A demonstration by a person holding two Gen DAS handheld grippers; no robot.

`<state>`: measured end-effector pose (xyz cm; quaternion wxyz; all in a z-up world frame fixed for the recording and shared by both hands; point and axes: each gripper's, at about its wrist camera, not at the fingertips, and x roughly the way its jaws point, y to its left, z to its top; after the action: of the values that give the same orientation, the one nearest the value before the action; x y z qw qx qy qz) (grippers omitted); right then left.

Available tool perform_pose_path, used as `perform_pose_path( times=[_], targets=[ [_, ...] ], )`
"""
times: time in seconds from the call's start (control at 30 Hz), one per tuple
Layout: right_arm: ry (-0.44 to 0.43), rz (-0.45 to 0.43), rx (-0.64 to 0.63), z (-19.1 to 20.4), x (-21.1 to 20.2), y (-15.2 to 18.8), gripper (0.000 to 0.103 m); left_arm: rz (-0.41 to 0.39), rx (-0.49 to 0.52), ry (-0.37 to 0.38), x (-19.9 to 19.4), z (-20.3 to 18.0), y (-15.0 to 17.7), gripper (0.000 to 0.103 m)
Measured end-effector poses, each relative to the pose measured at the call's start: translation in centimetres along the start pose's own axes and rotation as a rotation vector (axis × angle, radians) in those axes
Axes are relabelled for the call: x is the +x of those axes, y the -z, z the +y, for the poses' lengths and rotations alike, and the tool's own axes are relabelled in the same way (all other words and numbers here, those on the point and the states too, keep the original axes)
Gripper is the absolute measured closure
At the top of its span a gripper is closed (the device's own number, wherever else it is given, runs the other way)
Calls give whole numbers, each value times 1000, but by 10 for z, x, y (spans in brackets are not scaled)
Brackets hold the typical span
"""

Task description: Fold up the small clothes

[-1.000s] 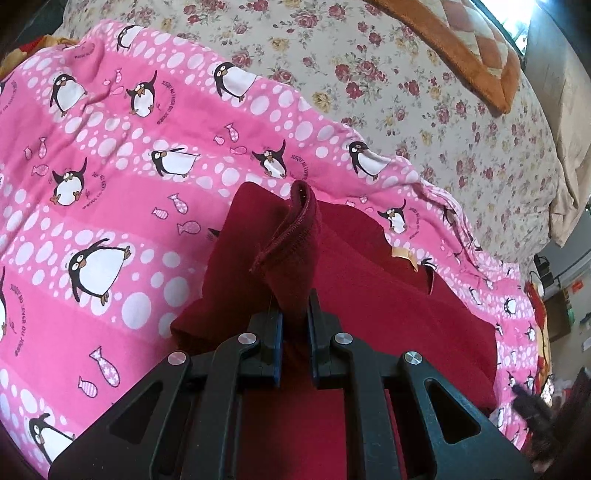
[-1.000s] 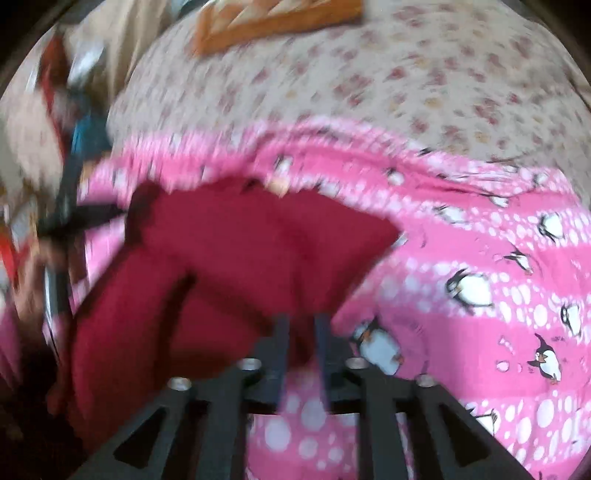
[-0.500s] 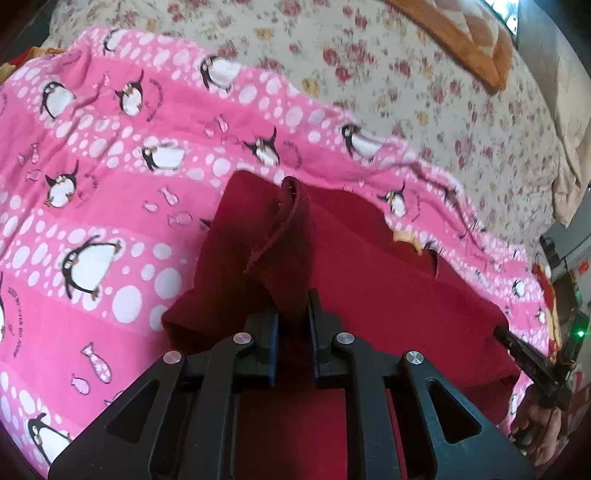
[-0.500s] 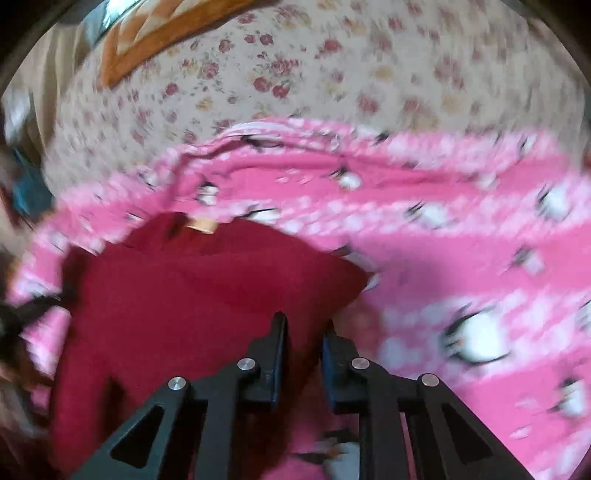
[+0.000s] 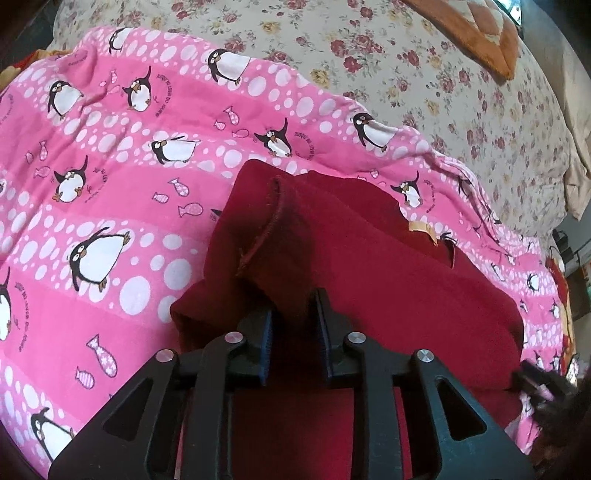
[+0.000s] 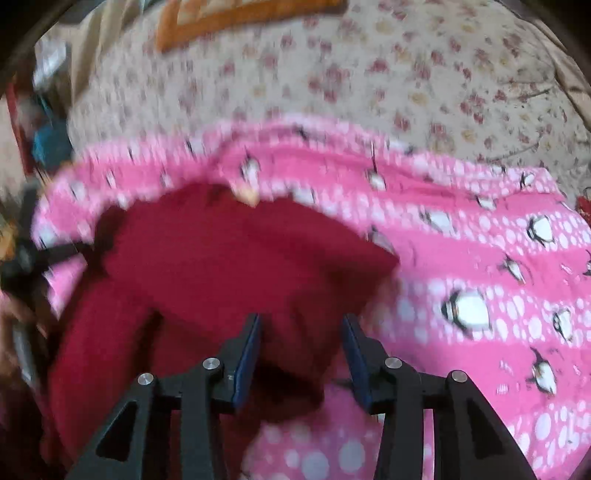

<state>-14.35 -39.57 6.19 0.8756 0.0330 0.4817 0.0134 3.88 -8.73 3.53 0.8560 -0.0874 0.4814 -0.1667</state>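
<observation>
A dark red small garment (image 5: 388,280) lies on the pink penguin blanket (image 5: 110,192), partly folded, with a tan label (image 5: 421,230) near its far edge. My left gripper (image 5: 293,317) has its jaws slightly parted around a raised fold of the red cloth, which still stands between them. My right gripper (image 6: 301,332) is open, with the garment's corner (image 6: 236,266) lying loose between and under the fingers. The right wrist view is blurred.
The pink blanket (image 6: 480,266) is spread on a floral bedsheet (image 5: 424,74). An orange-edged cushion (image 5: 480,33) lies at the far right. The other gripper and hand show at the lower right edge of the left wrist view (image 5: 543,380).
Both grippers have widened: the right one has opened and let go of the red cloth. The left jaws have parted a little. The raised fold has sagged lower.
</observation>
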Motion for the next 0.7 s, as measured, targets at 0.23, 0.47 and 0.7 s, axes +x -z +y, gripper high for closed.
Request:
perform_pose_path(
  times=[0.23,0.47,0.7],
  targets=[
    [-10,27,49,-7,-11,27,60,-25,8,38,-33,-3,13,36],
    [-33,10,57,1,-28,31,59,-30,18,-6,-52,-6,42,36],
    [-72,24,55,5,-40,48,56,-28,81,-47,-71,-10,76,36]
  ],
)
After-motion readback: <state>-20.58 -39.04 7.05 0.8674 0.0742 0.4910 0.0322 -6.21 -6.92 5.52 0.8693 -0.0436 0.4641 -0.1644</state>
